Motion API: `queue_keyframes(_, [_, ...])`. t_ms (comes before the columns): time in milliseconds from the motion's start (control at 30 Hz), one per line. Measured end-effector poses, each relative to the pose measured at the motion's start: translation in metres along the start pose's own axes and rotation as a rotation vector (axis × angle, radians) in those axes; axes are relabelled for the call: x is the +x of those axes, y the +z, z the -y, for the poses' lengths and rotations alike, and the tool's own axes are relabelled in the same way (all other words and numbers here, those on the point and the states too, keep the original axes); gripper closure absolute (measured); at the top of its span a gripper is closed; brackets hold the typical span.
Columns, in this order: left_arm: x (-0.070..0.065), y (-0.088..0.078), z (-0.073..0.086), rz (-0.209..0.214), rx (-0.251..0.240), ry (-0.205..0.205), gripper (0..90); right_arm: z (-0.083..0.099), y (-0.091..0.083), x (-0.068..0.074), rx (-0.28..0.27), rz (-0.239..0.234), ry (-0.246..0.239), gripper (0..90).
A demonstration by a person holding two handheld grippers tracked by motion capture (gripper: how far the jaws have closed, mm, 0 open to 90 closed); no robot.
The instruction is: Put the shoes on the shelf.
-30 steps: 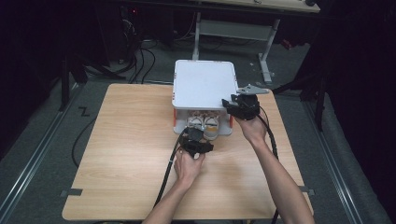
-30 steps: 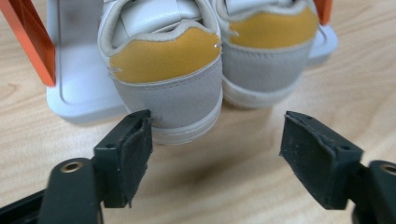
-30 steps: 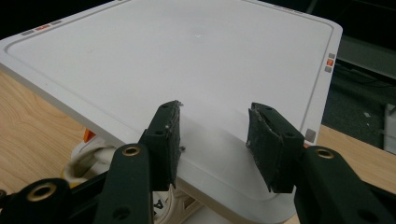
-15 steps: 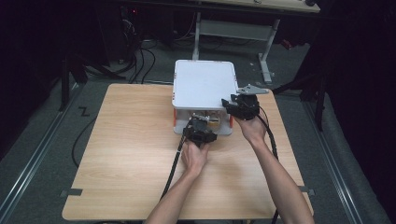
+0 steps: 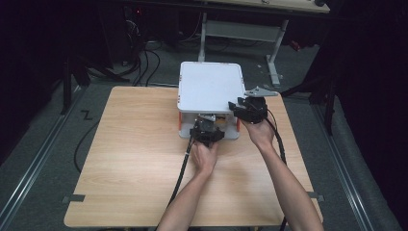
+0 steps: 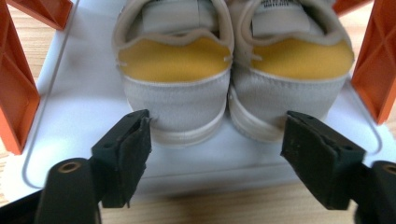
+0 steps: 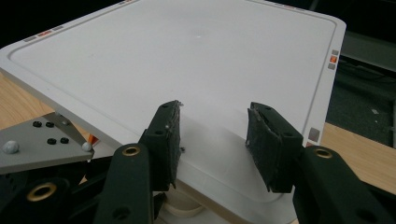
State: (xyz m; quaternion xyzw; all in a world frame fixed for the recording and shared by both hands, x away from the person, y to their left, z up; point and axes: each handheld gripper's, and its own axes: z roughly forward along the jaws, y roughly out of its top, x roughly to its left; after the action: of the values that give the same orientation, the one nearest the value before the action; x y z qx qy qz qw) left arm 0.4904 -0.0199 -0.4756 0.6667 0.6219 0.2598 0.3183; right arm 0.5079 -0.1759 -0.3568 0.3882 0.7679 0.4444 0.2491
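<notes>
Left gripper [image 5: 208, 133] has moved far-ward to the shelf mouth, jaws spread either side of the shoes [image 6: 233, 88], nothing clamped; right gripper [image 7: 212, 144] parked half-open over the white top shelf [image 5: 210, 86]; grab looks next.

left claw [image 6: 215, 158] open wide, right claw [image 7: 215, 144] half-open

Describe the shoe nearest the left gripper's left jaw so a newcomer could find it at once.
On the wooden table stands a small white two-level rack with orange side posts. On its lower shelf a pair of grey-white shoes sits heels outward. The left shoe, seen from the left gripper, has its heel right beside that jaw; its twin lies to the right.
</notes>
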Motion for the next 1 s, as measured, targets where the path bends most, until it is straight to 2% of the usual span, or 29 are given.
queue_keyframes(67, [0.001, -0.001, 0.002, -0.006, 0.007, 0.033, 25.9, 0.000, 0.000, 0.000, -0.002, -0.002, 0.000, 54.6])
queue_keyframes(100, [0.002, -0.002, 0.003, -0.010, 0.005, 0.037, 26.0, 0.000, 0.000, 0.000, -0.002, 0.000, 0.001, 54.6])
queue_keyframes(133, [0.005, -0.004, 0.003, -0.002, 0.010, 0.059, 26.0, 0.000, 0.000, 0.000, -0.002, 0.001, -0.001, 54.7])
queue_keyframes(200, [0.009, -0.009, 0.004, 0.008, 0.001, 0.075, 26.7, 0.000, 0.000, 0.000, -0.002, 0.001, -0.004, 55.0])
queue_keyframes(300, [0.019, -0.017, 0.003, 0.049, -0.009, 0.079, 27.6, 0.000, 0.001, 0.000, -0.003, 0.001, 0.000, 54.9])
queue_keyframes(400, [0.030, -0.027, 0.004, 0.112, -0.013, 0.080, 29.5, -0.001, 0.001, 0.000, -0.002, -0.001, -0.004, 54.1])
queue_keyframes(533, [0.046, -0.041, 0.005, 0.174, -0.032, 0.134, 31.9, 0.000, 0.000, 0.001, -0.010, 0.020, -0.032, 52.8])
queue_keyframes(633, [0.057, -0.051, 0.005, 0.213, -0.049, 0.160, 32.7, 0.000, -0.002, 0.001, -0.012, -0.002, -0.013, 52.5])
queue_keyframes(800, [0.073, -0.073, 0.004, 0.251, -0.077, 0.184, 32.3, -0.001, -0.013, -0.002, -0.012, -0.025, 0.004, 52.2])
queue_keyframes(900, [0.080, -0.081, 0.004, 0.282, -0.092, 0.178, 32.4, -0.002, -0.020, -0.002, -0.014, -0.041, 0.020, 52.1])
queue_keyframes(1000, [0.087, -0.087, 0.003, 0.271, -0.094, 0.186, 32.6, -0.003, -0.026, -0.002, -0.012, -0.035, 0.026, 52.5])
